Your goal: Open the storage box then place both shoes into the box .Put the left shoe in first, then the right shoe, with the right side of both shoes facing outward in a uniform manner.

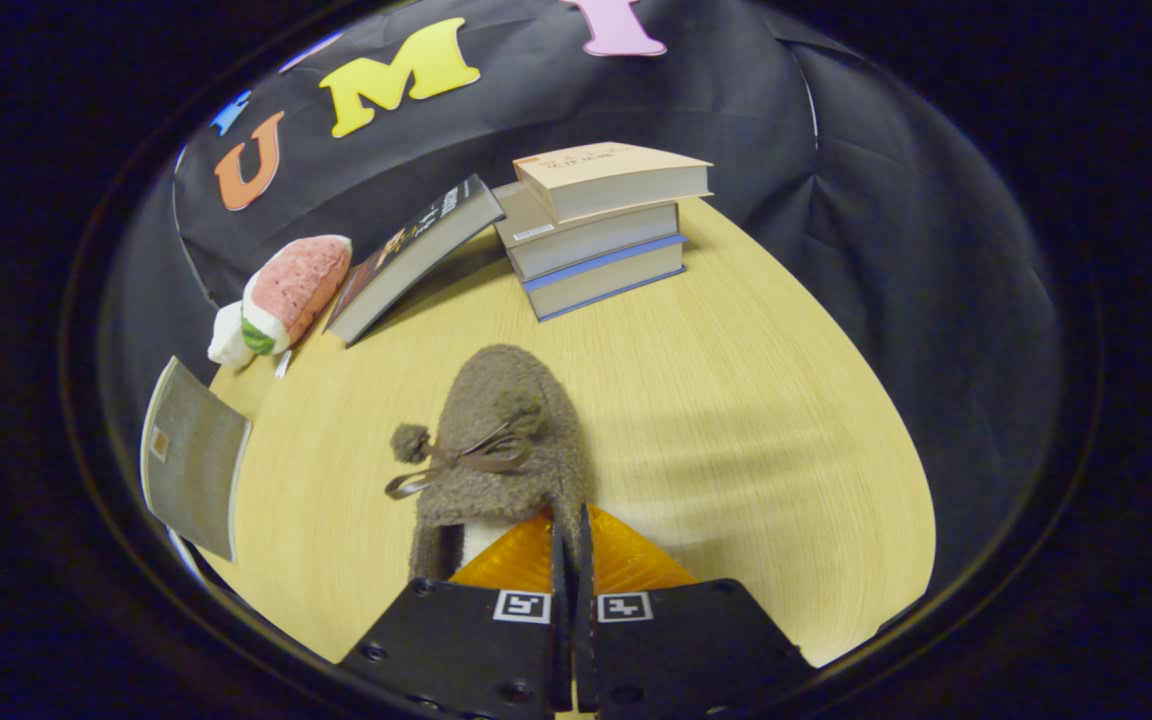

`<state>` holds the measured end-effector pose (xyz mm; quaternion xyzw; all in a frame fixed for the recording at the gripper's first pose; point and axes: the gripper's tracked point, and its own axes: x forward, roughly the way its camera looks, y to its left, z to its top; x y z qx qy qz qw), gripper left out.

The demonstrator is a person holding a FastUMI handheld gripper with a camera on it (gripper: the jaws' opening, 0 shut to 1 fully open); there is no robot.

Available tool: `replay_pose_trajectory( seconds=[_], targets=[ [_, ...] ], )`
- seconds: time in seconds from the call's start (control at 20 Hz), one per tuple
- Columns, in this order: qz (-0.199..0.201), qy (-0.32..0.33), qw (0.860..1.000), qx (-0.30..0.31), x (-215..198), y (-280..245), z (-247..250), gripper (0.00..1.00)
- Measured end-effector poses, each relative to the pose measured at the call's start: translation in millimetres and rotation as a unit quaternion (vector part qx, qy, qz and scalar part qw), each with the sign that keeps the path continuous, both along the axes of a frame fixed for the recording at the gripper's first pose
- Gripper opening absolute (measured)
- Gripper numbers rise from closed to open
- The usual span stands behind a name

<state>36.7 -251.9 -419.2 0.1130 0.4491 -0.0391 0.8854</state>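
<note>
- We see the gripper (572,540) with its two fingers pressed close together, only a thin slit between them, clamped on the right rim of the shoe's (496,440) opening.
- The shoe is a fuzzy brown slipper (with a pompom and a thin ribbon bow on top); its toe points away from us toward the books, and its heel end sits just ahead of the fingers, slightly to their left.
- We can see the pale lining of the shoe's opening just left of the fingers.
- We cannot tell whether the shoe rests on the table (756,400) or is lifted off it.
- The table is light wood, and a soft shadow lies across it to the right of the shoe.
- Beyond the shoe, at the far edge, stands a stack (601,225) of three books, skewed on one another.
- A dark book (416,255) leans tilted against the left side of that stack.
- Left of the leaning book lies a plush toy (281,295) (pink, white and green), near the table's edge.
- Nearer to us on the left, well apart from the shoe, a grey booklet (194,455) lies at the table's rim.
- Black cloth (886,200) hangs behind the table.
</note>
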Motion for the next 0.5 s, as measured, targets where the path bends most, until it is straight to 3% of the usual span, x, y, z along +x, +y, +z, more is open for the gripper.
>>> replay_pose_trajectory(
  seconds=[0.25,0.5],
  targets=[
    [-0.051,0.01,0.997,0.053,-5,4,10,0.0],
    [-0.076,-0.005,0.994,0.073,-13,30,49,0.0]
  ],
)
